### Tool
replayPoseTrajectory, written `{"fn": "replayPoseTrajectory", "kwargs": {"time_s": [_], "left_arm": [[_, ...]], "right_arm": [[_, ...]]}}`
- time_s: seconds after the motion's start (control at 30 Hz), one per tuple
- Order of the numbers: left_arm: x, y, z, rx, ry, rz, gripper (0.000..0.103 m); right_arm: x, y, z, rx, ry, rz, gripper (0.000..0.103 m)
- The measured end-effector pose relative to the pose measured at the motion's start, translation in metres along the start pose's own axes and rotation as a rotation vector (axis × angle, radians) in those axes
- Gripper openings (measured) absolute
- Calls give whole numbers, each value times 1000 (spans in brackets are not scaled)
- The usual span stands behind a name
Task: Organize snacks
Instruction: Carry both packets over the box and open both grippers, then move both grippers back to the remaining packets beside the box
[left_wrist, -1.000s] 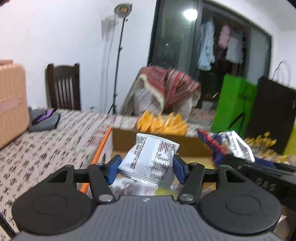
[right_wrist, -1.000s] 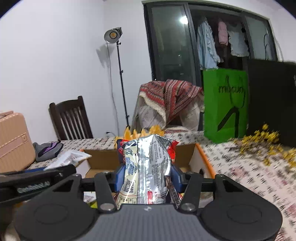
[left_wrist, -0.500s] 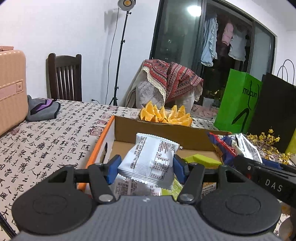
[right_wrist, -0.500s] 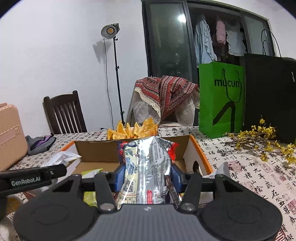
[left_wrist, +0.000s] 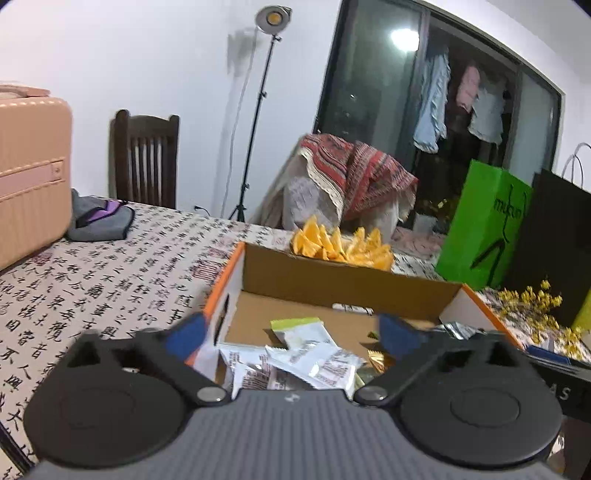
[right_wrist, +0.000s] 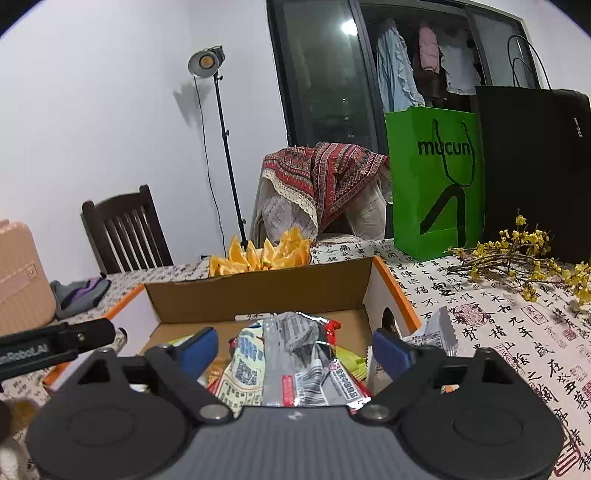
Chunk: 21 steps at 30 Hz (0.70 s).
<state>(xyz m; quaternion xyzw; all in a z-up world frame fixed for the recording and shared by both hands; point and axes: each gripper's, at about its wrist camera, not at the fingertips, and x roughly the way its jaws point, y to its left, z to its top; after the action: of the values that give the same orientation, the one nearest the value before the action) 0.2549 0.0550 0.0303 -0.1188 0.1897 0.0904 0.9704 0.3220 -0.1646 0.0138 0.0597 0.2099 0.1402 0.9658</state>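
A cardboard box (left_wrist: 332, 280) with orange edges sits on the table and holds several snack packets. In the left wrist view my left gripper (left_wrist: 291, 338) is open above the box; a white packet (left_wrist: 314, 363) lies loose below it among other white packets and a green-topped packet (left_wrist: 301, 330). In the right wrist view my right gripper (right_wrist: 293, 349) is open over the same box (right_wrist: 258, 291). A silver and red packet (right_wrist: 295, 362) lies between the spread fingers, resting on the pile.
A plate of orange wedges (right_wrist: 258, 254) stands behind the box. A green bag (right_wrist: 436, 181) and a black bag (right_wrist: 535, 170) stand at the right, with yellow flower sprigs (right_wrist: 524, 258). A pink suitcase (left_wrist: 29, 177) and grey cloth (left_wrist: 99, 221) lie left.
Both grippers have opened. The white packet dropped from the left gripper into the box, and the silver and red packet left the right gripper's hold and lies on the pile.
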Motion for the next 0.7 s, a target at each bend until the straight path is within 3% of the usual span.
{"fn": "replayPoseTrajectory", "kwargs": {"time_s": [0.07, 0.4, 0.7], "left_arm": [[-1, 0, 1, 5, 0, -3, 103], [1, 0, 2, 0, 22, 18, 103], [-30, 6, 19, -13, -34, 53, 103]], "right_arm": [[-1, -2, 0, 11, -4, 10, 103], [-9, -3, 1, 35, -28, 45, 103], [-24, 3, 11, 18, -52, 58, 103]]}}
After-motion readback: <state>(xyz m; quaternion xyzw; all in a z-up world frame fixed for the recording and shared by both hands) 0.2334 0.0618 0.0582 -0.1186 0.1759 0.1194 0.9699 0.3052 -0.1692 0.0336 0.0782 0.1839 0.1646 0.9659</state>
